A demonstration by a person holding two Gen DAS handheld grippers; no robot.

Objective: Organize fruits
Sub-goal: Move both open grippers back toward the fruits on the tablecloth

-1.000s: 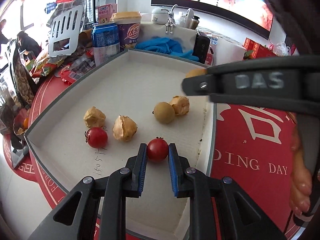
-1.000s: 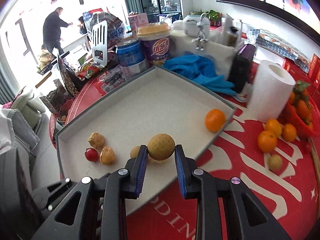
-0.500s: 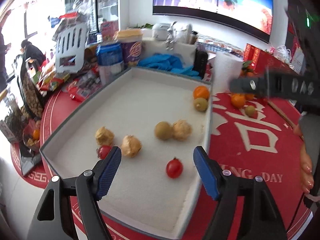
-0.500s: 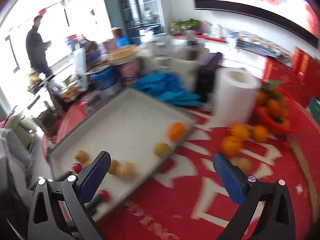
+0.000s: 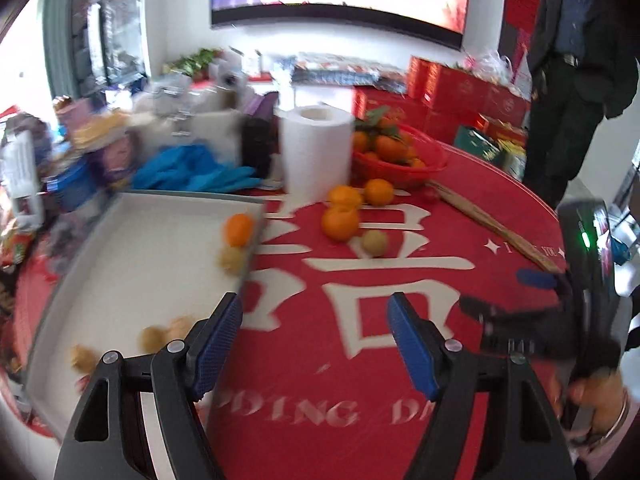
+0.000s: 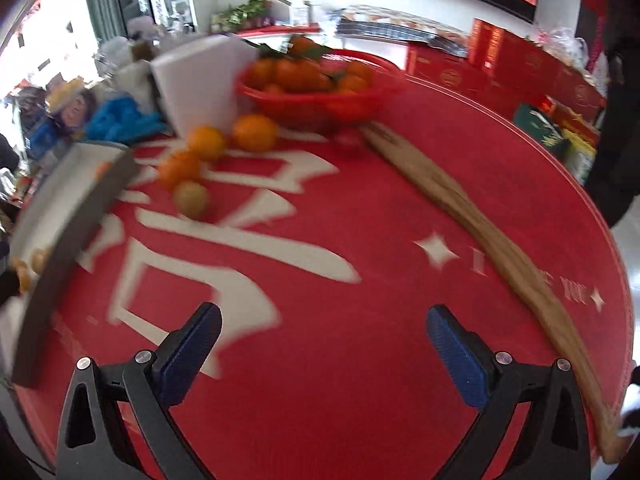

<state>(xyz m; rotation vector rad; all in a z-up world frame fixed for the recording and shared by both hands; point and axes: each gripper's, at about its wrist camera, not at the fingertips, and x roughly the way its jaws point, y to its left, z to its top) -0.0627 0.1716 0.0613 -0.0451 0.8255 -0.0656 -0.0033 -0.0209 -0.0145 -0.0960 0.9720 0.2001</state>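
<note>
Both grippers, left gripper (image 5: 314,344) and right gripper (image 6: 324,350), hang over the red tablecloth (image 6: 360,240) with jaws spread wide and nothing between the blue pads. Ahead and to the left of the right gripper lie the loose fruits: three oranges (image 6: 180,168) and a small greenish-brown fruit (image 6: 191,199), clustered just beside the grey-rimmed tray (image 6: 60,240). From the left gripper the tray (image 5: 120,248) lies to the left, already holding an orange (image 5: 239,229) and several small fruits, blurred. To take the next fruit well, approach from above, centre one fruit between the pads, avoid nudging its touching neighbours, and close gently since round fruit probably rolls.
</note>
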